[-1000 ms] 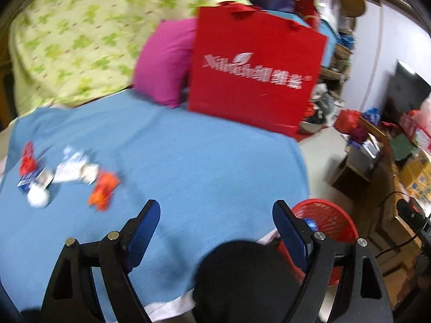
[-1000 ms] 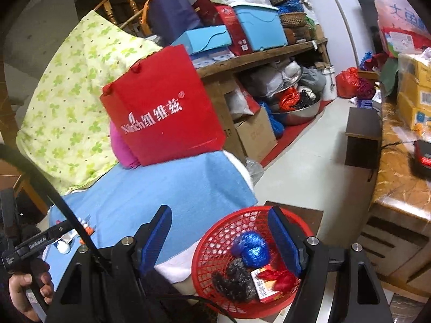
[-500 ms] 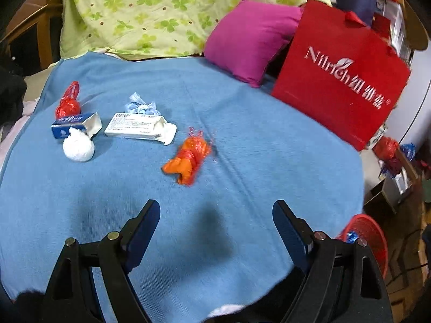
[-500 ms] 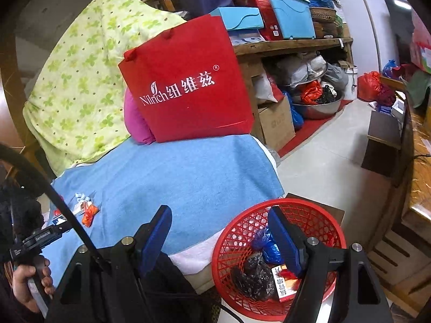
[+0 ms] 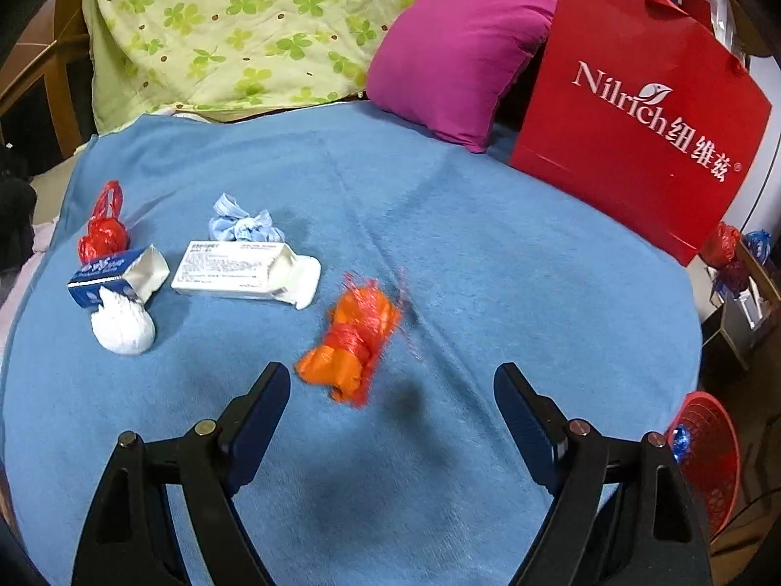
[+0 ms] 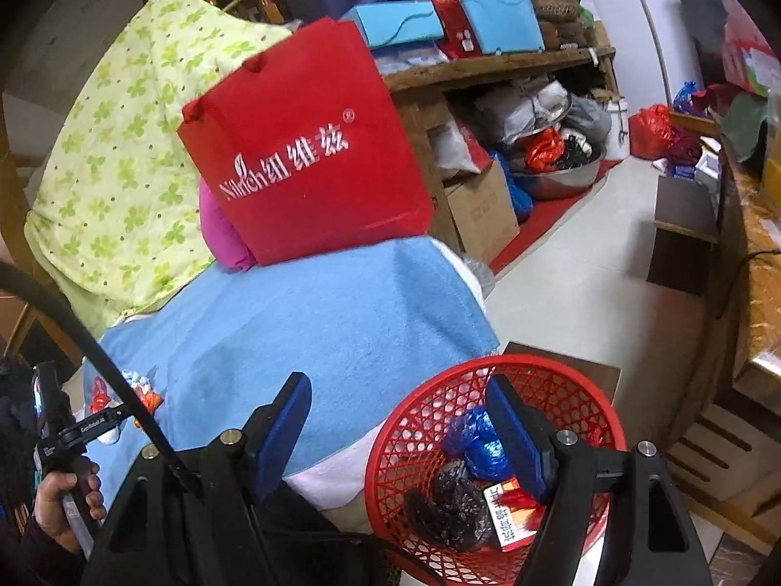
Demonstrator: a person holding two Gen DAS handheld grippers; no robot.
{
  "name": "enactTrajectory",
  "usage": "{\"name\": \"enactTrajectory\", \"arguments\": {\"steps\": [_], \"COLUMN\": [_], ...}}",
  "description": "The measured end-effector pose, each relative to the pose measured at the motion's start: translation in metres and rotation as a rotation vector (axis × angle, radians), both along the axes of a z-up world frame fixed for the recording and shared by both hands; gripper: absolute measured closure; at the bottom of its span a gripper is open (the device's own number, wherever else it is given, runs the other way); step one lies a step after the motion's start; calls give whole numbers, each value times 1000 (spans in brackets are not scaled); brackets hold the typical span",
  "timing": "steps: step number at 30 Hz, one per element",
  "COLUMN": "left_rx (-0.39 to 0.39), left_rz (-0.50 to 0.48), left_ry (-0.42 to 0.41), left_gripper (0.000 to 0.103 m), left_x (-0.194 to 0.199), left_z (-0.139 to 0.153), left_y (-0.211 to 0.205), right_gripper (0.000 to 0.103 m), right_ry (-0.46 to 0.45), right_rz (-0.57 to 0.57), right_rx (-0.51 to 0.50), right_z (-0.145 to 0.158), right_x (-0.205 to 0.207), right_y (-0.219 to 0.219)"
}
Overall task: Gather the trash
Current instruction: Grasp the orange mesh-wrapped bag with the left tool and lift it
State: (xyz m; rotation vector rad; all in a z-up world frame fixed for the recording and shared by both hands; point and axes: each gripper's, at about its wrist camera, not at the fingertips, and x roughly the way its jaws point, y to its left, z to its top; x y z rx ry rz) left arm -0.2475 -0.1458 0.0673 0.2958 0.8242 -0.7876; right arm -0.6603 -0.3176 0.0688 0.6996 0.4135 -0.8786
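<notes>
My left gripper (image 5: 390, 400) is open and empty, just above the blue towel, with an orange plastic wad (image 5: 354, 342) right in front of its fingers. Further left lie a white carton (image 5: 244, 276), a crumpled blue mask (image 5: 244, 224), a blue carton (image 5: 114, 273), a white paper ball (image 5: 122, 327) and a red plastic wad (image 5: 102, 234). My right gripper (image 6: 398, 420) is open and empty above the red mesh basket (image 6: 576, 390), which holds blue and black bags and a small box. The basket also shows in the left wrist view (image 5: 712, 459).
A red paper bag (image 5: 634, 112) and a magenta pillow (image 5: 454, 53) stand at the towel's far edge, with a green-patterned quilt (image 5: 234, 24) behind. Cluttered shelves (image 6: 488, 63), a cardboard box (image 6: 483, 210) and a wooden cabinet (image 6: 751, 293) border the floor on the right.
My left gripper swung left from the basket side over the towel and closed in on the orange wad. My right gripper stayed open over the basket, shifting slightly.
</notes>
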Motion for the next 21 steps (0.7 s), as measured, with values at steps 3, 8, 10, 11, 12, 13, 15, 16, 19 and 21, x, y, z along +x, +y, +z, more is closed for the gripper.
{"name": "enactTrajectory", "arguments": {"steps": [3,8,10,11,12,13,15,16,19,21], "left_rx": [4,38,60,60,49,33,44,38,20,-21], "left_rz": [0,3,26,33,35,24,-1,-10,-33,-17], "left_ry": [14,11,18,36,64,87,97,88,70,50], "left_gripper": [17,17,17,17,19,44,65,66,69,69], "left_x": [11,32,41,46,50,52,52,50,43,40], "left_z": [-4,-18,-26,-31,-35,-37,-40,-38,-30,-17], "left_y": [-8,-23,-26,-25,-23,-22,-20,-17,-6,13], "right_gripper": [26,26,26,26,26,26,26,26,26,26], "right_ry": [13,31,48,53,56,59,69,73,78,82], "right_rz": [21,48,63,71,76,83,102,115,138,157], "right_rx": [8,-7,-5,-3,-4,-6,-15,-20,-32,-42], "right_z": [-3,2,1,1,1,2,5,6,11,14], "right_x": [12,30,38,42,44,48,56,61,72,79], "right_y": [-3,-2,-2,-2,-1,0,4,6,13,18]}}
